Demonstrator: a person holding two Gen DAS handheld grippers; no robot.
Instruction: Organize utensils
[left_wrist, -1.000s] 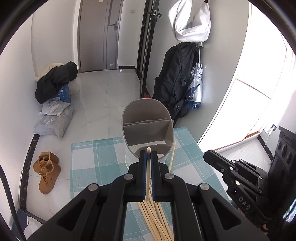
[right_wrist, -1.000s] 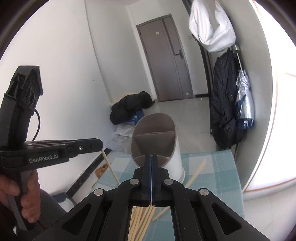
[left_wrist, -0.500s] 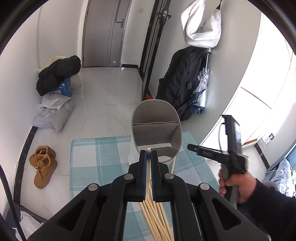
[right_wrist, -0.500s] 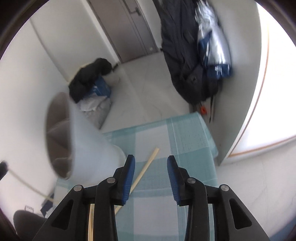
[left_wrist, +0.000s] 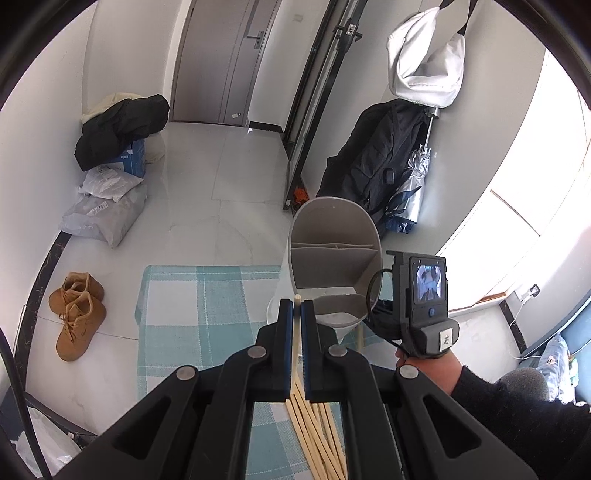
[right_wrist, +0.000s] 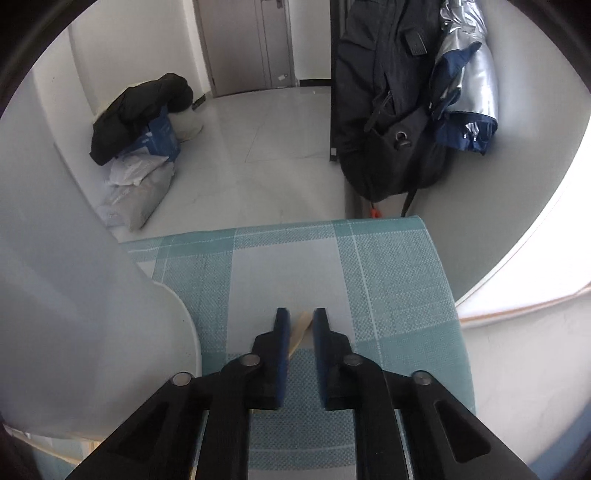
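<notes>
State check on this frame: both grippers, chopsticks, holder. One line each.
left gripper: shut on one wooden chopstick, held off the table
right gripper: open, straddling a lone chopstick lying on the checked teal tablecloth
grey divided utensil holder: upright, no utensils visible inside
loose chopstick pile: flat on the cloth

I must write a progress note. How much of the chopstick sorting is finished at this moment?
Little looks done: the visible compartments of the grey holder show no chopsticks. In hand: the left tongs are shut on one chopstick, held near the holder. The right tongs are open around a single chopstick lying on the checked cloth. Left: the loose chopstick pile on the cloth.
</notes>
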